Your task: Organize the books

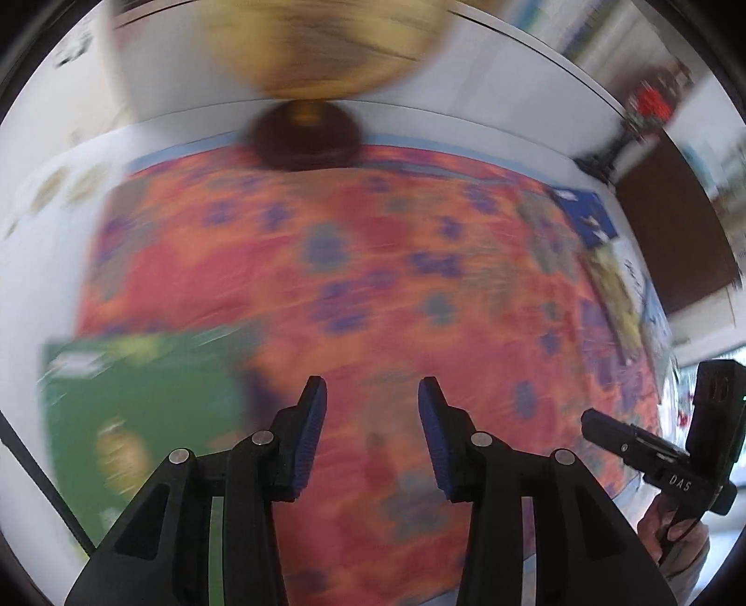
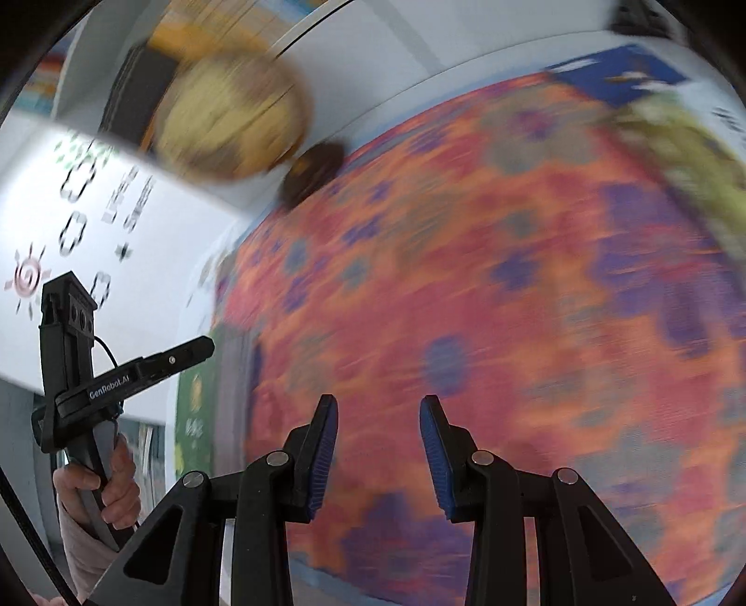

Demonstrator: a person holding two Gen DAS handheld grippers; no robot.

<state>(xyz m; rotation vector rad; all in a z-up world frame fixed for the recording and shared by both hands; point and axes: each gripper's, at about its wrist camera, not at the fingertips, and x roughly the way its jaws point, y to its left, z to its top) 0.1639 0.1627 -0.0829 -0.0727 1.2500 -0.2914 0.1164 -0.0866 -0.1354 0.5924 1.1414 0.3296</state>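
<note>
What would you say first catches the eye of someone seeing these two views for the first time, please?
The big orange-red cover with purple flowers fills the middle of both views, though blurred. Behind it stands a yellowish globe on a dark base. A green book lies at the cover's left edge, and both pairs of tongs, left and right, hover open above.

Left hand-held gripper (image 1: 371, 401), jaws apart, above orange floral cloth (image 1: 373, 279); green book (image 1: 140, 419) at left

A white table (image 1: 56, 261) is being covered by an orange flowered cloth (image 1: 354, 289); a green book (image 1: 140, 419), a blurry globe's dark base (image 1: 305, 137) and more books (image 1: 611, 279) are being carried.
</note>
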